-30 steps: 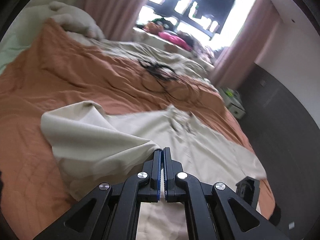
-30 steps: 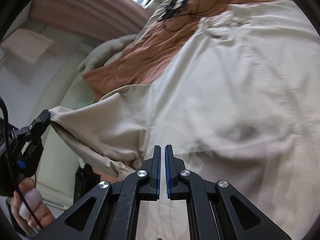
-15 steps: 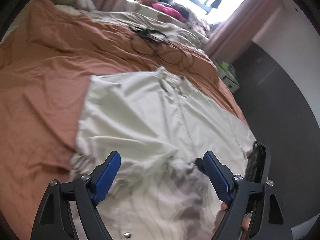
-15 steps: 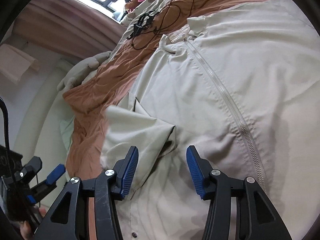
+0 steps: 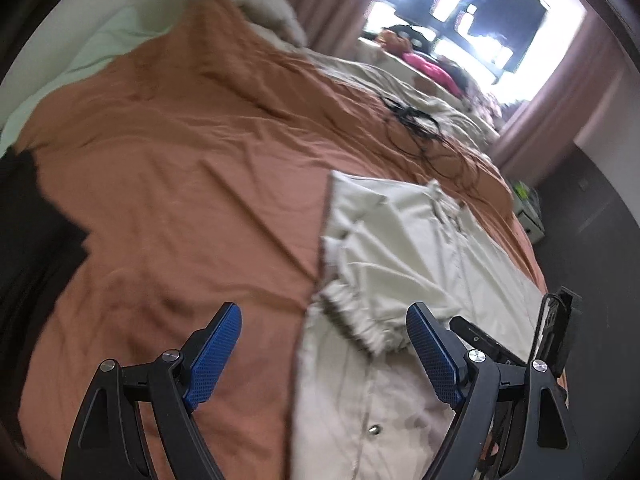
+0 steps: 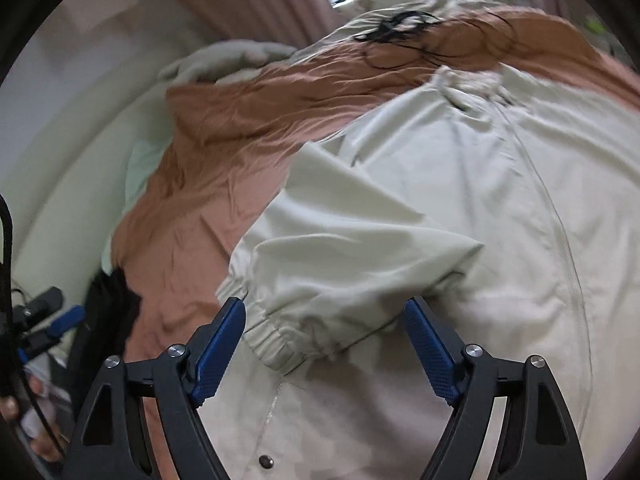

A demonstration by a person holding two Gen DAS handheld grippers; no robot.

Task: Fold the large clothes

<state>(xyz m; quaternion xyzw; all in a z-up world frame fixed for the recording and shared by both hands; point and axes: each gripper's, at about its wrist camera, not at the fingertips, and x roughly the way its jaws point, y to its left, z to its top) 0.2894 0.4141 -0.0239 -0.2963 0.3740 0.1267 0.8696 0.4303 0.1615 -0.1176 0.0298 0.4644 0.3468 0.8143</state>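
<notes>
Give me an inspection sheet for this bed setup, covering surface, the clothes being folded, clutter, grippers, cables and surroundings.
Surface: bed with a wrinkled orange sheet.
Job's things: beige jacket lies zipper up; one sleeve is folded across its front.
Clutter: pile of clothes at the far end; dark cloth at the bed's edge.
Grippers: left gripper and right gripper open, nothing held; the right's jaws have just been opening.
Cables: black tangle on the sheet, beyond the jacket.
Surroundings: pink curtains, bright window.
</notes>
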